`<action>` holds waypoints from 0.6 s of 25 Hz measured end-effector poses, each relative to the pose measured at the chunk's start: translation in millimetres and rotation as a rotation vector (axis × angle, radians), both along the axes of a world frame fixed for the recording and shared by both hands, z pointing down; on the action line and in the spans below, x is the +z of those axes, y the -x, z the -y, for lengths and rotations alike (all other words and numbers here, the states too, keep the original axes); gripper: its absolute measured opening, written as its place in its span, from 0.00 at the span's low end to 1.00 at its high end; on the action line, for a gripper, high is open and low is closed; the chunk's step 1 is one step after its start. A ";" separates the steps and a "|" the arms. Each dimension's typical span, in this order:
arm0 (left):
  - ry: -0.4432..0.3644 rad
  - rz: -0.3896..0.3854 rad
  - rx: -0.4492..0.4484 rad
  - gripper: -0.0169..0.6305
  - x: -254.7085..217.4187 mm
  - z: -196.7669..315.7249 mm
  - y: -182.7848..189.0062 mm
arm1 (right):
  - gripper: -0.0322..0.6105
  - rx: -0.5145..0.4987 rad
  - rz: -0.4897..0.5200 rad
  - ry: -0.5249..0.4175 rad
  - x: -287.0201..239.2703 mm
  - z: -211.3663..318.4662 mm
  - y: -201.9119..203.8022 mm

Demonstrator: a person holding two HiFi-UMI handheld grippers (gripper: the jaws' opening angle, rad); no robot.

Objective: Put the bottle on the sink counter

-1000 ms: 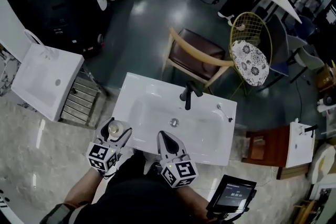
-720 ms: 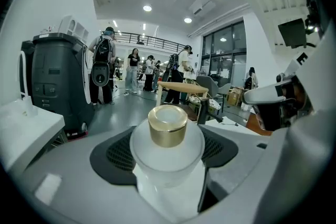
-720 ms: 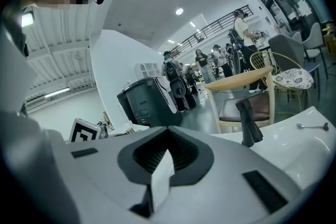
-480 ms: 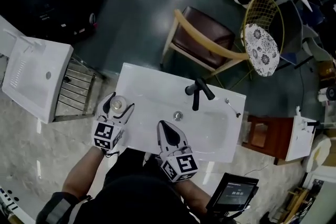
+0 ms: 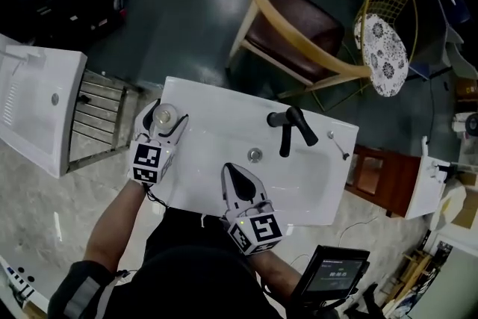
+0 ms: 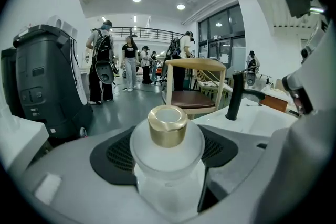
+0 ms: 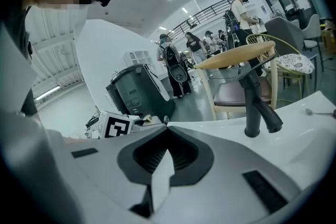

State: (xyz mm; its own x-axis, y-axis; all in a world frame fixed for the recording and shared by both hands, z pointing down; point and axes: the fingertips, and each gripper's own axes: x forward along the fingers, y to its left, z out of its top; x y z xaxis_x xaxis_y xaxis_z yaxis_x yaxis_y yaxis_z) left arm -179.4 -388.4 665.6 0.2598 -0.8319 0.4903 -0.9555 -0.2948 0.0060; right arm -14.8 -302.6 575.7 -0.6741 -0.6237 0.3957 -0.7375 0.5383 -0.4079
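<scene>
At the far left a white basin [image 5: 33,104] is standing beside a metal rack [image 5: 97,116]. Just right of that rack we are holding the left gripper [image 5: 167,113] over the rear left corner of the sink table [image 5: 224,104]. Its fingers are standing wide apart and pressing on both sides of a frosted bottle [image 5: 164,116], which is sitting upright between them with its gold cap [image 6: 167,125] pointing up. In the left gripper view the dark pads are flanking the bottle's shoulders and its base is hidden, so we are not able to tell whether it is touching the table. Beyond the bottle in that view a black machine [image 6: 44,92] is standing on the left, and several people [image 6: 131,63] are standing farther off on the floor. Moving right, we are holding the right gripper [image 5: 231,169] over the near edge of the sink bowl, well apart from the bottle, with its fingers closed tip to tip on nothing. Past it the drain [image 5: 255,155] and the black faucet [image 5: 287,128] are sitting near the middle of the sink. A wooden chair [image 5: 306,19] with a brown seat is standing behind, a gold wire chair [image 5: 385,48] is standing to its right, and a dark screen [image 5: 333,276] is glowing at the lower right.
</scene>
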 end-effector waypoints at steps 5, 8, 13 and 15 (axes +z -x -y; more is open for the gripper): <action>0.004 0.014 0.003 0.55 19.0 23.0 3.5 | 0.04 -0.002 -0.007 0.012 8.0 5.4 5.8; 0.018 0.026 0.011 0.55 27.4 32.2 4.2 | 0.04 -0.006 -0.013 0.020 10.8 3.9 8.4; 0.015 0.019 0.009 0.55 31.7 45.7 4.2 | 0.04 -0.009 -0.020 0.031 15.5 -1.5 9.5; 0.023 0.028 0.009 0.55 36.1 48.4 3.8 | 0.04 -0.010 -0.027 0.031 16.1 -1.4 8.6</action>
